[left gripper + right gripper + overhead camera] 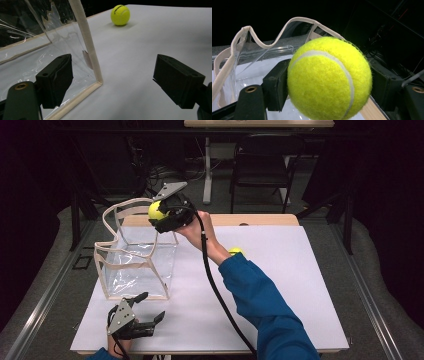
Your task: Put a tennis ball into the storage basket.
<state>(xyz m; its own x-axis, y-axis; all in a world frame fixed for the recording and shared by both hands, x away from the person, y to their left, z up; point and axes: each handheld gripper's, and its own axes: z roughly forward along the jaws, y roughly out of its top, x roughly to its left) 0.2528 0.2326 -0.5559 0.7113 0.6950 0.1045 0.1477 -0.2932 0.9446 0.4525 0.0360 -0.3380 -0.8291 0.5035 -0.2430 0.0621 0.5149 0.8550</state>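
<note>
Right tool: raised above the far right corner of the bag, jaws clamped on a tennis ball; in the right gripper view the ball sits squarely between the two black jaws, pressed on both sides. Left tool: low at the near left of the worktop, jaws spread wide with nothing between them, pointing toward the near right corner of the bag.

Worktop: white sheet over a wooden top, bare to the right of the bag.

Clear bag: transparent plastic box shape with cream fabric trim, standing upright on the left half of the worktop, mouth open to the top, its rim and handles sagging in loops. In the left gripper view its near corner seam rises just ahead of the left-hand jaw.

Held tennis ball: at the bag's far rim, level with the handle loop, not yet over the middle of the opening. The open mouth lies below it and toward the near left; judged from this, the coming move is a short carry over the rim, then a release. The right tool is plainly the one placed for it.

Second tennis ball: on the worktop behind the right forearm, well apart from the bag; seen also in the left gripper view.
</note>
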